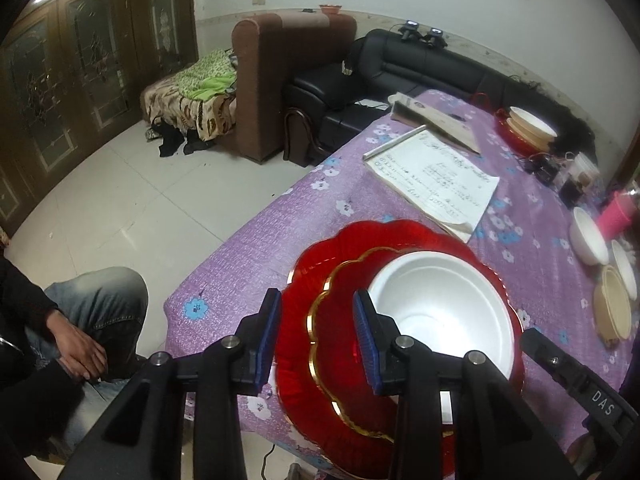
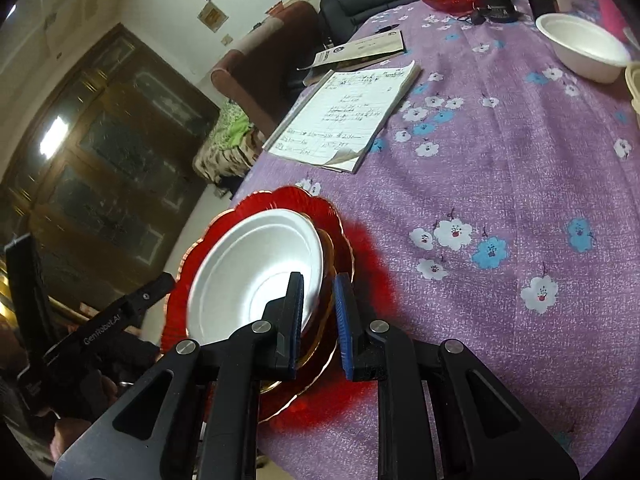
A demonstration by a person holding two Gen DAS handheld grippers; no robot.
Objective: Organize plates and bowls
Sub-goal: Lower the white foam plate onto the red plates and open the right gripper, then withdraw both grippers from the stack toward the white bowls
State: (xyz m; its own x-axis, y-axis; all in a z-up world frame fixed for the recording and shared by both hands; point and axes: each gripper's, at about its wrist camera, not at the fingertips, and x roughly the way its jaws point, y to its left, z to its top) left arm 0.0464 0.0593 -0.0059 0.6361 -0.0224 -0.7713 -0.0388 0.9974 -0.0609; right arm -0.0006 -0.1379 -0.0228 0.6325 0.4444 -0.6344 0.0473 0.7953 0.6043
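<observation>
**Right jaws pinch the plate and bowl rims; left jaws stand loose over the plate**

A red scalloped glass plate with a gold edge (image 1: 304, 340) sits at the near left corner of the bench (image 2: 500, 184), which is covered by a purple flowered cloth. A white foam bowl (image 2: 256, 264) rests in the plate, upright.

The right gripper (image 2: 319, 324) reaches in from the near right. Its jaws are nearly closed, one blue pad inside the bowl and the other outside the plate's edge, so they clench the bowl's rim and the plate's rim together.

The left gripper (image 1: 316, 340) hangs over the plate's near left side. Its jaws stand partly apart and released: the left pad is just off the plate's outer edge, the right pad over the plate beside the bowl, neither pressing on anything.

Farther along the bench lie an open written notebook (image 1: 436, 176), another white foam bowl (image 2: 580, 46) to the right, and a stack of cream bowls on a red dish (image 1: 528, 128) at the far end.
</observation>
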